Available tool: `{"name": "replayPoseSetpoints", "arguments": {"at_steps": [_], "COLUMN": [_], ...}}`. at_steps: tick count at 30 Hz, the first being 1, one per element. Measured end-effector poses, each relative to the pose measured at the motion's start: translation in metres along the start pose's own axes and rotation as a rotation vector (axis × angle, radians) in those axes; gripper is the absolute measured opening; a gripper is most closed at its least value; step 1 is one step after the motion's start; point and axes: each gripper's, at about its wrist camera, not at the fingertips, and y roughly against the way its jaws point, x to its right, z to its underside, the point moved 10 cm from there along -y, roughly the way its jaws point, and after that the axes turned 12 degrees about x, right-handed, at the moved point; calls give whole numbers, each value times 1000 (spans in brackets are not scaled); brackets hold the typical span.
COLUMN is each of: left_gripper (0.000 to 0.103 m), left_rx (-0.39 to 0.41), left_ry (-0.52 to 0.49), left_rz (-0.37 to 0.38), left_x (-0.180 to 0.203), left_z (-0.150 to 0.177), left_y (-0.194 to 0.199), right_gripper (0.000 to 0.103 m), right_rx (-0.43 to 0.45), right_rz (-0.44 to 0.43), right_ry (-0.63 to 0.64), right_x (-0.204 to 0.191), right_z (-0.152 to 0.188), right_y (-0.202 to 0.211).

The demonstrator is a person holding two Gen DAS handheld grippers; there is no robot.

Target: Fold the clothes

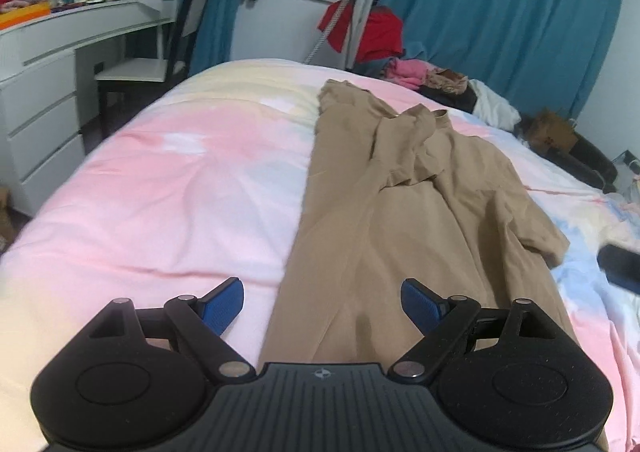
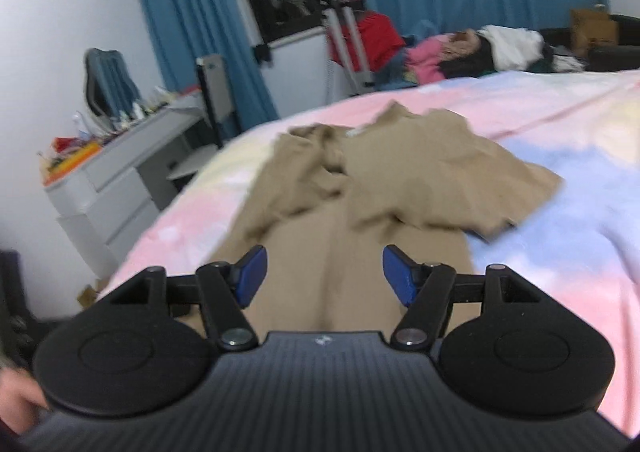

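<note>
On the pink, blue and pale-yellow pastel bedspread (image 1: 160, 180), a tan short-sleeved cloth garment (image 1: 384, 188) lies lengthwise, its left side folded in along a straight edge, its right sleeve spread outward and its collar end rumpled. The left gripper (image 1: 322, 306) hangs over the garment's near hem, blue-padded fingers (image 1: 224, 306) spread wide, gripping nothing. The right gripper (image 2: 323, 276), likewise splayed and empty, sits above the near hem. A heap of mixed clothing (image 1: 416, 72) lies at the far edge.
</note>
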Motion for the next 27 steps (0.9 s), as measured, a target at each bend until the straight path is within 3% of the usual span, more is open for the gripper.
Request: {"name": "replayPoseSetpoints", "arguments": {"at_steps": [5, 8, 13, 18, 20, 23, 25, 27], "left_gripper": [87, 87, 85, 80, 74, 53, 22, 4], "left_rx": [-56, -137, -301, -399, -424, -426, -410, -400], "left_ry": [-98, -132, 34, 186, 191, 142, 110, 80], "left_rz": [-89, -159, -232, -252, -273, -274, -252, -228], "left_x": [-2, -12, -49, -68, -68, -57, -49, -39], "left_z": [10, 27, 49, 66, 71, 73, 73, 74], "left_y": [36, 51, 75, 102, 109, 116, 121, 122], "right_gripper": [67, 67, 67, 67, 67, 67, 67, 67], "right_rx": [-4, 19, 16, 21, 19, 17, 15, 15], "right_rz": [16, 16, -17, -35, -45, -44, -43, -42], "right_ry": [-42, -41, -88, -136, -162, -172, -179, -187], "right_x": [17, 24, 33, 39, 39, 40, 41, 42], "right_z": [2, 0, 2, -2, -4, -5, -6, -6], "right_y": [3, 2, 3, 2, 1, 3, 4, 6]}}
